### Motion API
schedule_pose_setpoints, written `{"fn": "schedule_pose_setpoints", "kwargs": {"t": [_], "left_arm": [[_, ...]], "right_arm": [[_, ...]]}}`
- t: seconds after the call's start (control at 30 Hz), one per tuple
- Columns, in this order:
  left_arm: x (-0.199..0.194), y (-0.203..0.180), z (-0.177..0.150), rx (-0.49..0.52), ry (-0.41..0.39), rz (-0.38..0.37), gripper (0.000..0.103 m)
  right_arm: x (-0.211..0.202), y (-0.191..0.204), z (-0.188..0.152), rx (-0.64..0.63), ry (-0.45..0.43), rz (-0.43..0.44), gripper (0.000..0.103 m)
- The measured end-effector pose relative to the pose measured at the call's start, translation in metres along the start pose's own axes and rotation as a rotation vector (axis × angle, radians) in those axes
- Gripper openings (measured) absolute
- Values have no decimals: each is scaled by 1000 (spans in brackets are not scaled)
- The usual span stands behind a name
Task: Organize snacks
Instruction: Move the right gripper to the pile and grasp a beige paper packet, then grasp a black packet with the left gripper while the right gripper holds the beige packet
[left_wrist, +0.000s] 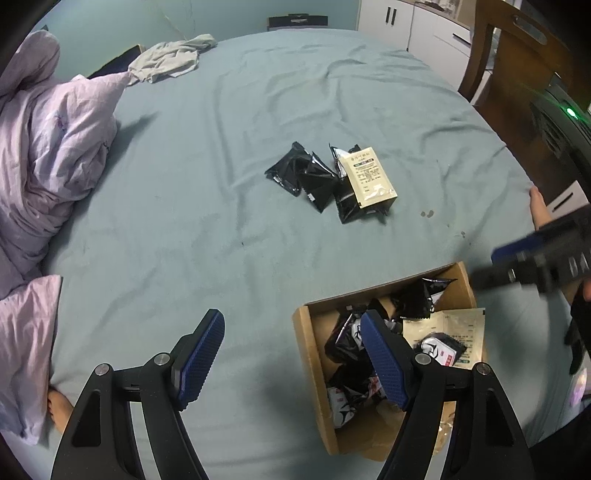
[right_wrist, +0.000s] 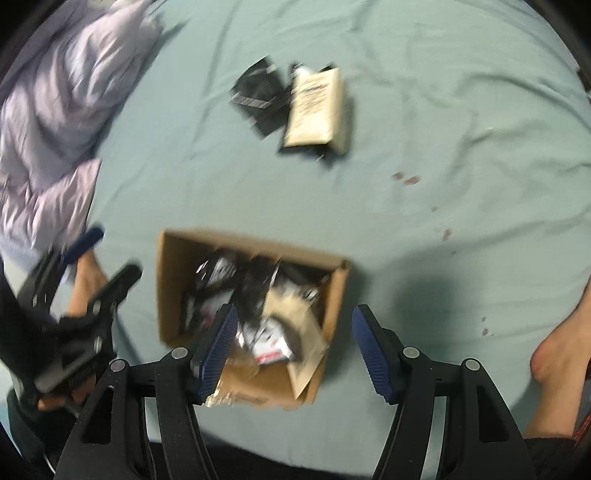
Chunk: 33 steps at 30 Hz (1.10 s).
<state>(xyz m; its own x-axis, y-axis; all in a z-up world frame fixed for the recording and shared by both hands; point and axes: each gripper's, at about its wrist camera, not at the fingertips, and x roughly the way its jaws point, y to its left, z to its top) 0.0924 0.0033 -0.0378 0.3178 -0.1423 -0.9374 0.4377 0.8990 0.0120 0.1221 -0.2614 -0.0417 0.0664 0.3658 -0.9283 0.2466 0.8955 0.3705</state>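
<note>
Box (left_wrist: 314, 343) sits lower right of left-wrist frame, open top, on the bed (left_wrist: 221, 184). Several black packets and a beige sachet already lie inside it, loosely piled; judged partly filled.

Left to do: a small heap (left_wrist: 332, 177) at centre of the frame, well apart from the box. It is about three black packets side by side, touching, with a beige sachet (left_wrist: 371, 177) lying on top of the rightmost one. Same heap shows upper centre in the right-wrist view, blurred.

Left gripper (left_wrist: 291, 358): jaws wide, nothing between them, right pad over the box's left part. Right gripper (right_wrist: 291, 350): jaws wide, empty, over the box's near right corner; view is smeared.

Judgement: roughly half done; heap not yet moved.

Outward: lilac quilt (left_wrist: 48, 147) at left, grey cloth (left_wrist: 170, 59) upper left, bare feet at the edges.
</note>
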Motion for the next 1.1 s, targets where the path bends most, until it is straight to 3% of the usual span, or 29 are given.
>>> {"fn": "schedule_pose_setpoints", "kwargs": {"t": [0.17,0.6,0.77,0.83,0.87,0.93,1.1], "left_arm": [[5,-3,4,5,4,-6,77],[24,11,32,-80,11,-25,77],[34,22,44,-113,7,-3,77],[40,24,50,-119,11,12,77],[42,24,52,-121,14,20,77],[47,24,58,-124,14,36,77],[55,16,73,-126,22,50,77]], "right_arm": [[4,-15,21,48,-17,51,64],[37,-22,92,60,-199,18,64],[70,-21,106,54,-158,39,64],[82,-19,104,30,-146,51,58],[86,-17,105,17,-141,49,47],[86,-17,100,5,-158,69,40],[72,-27,84,-19,-176,102,37]]}}
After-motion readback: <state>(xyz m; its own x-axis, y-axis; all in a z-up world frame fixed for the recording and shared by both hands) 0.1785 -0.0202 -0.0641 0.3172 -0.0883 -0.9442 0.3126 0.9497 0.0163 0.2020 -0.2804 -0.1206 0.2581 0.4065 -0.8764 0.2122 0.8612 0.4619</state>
